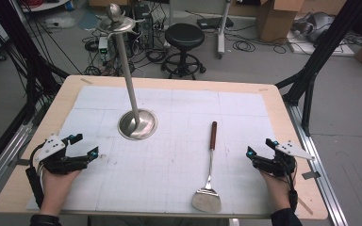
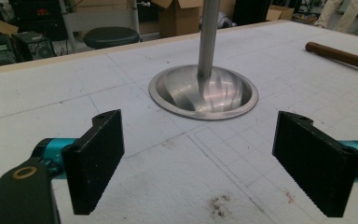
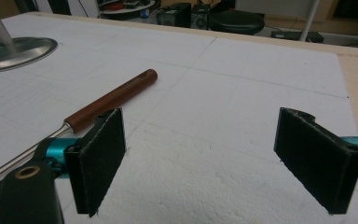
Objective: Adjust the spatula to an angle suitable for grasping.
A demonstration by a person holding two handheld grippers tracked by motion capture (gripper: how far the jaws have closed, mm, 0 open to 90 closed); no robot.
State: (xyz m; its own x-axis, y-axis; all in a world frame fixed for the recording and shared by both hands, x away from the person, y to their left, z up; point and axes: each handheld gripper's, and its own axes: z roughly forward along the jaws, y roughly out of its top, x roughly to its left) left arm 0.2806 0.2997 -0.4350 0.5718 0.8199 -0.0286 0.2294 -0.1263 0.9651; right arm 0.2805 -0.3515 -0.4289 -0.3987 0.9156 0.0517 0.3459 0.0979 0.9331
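A steel stand with a round domed base (image 1: 137, 124) and a tall pole (image 1: 127, 70) rises from the white mat, left of centre; its base (image 2: 203, 92) lies ahead of my left gripper. A spatula with a brown wooden handle (image 1: 213, 134) and a steel blade (image 1: 206, 199) lies right of centre, blade toward the person. My left gripper (image 1: 86, 145) rests open at the mat's left side, nothing between its pads (image 2: 94, 158). My right gripper (image 1: 259, 147) rests open at the right; the spatula handle (image 3: 112, 99) lies just beyond its left pad (image 3: 98, 156).
The white gridded mat (image 1: 179, 141) covers most of the wooden table (image 1: 37, 127). Behind the table stand a black stool (image 1: 184, 37), cardboard boxes (image 1: 275, 16) and cables on the floor. Black frame legs (image 1: 311, 70) flank the table at the right.
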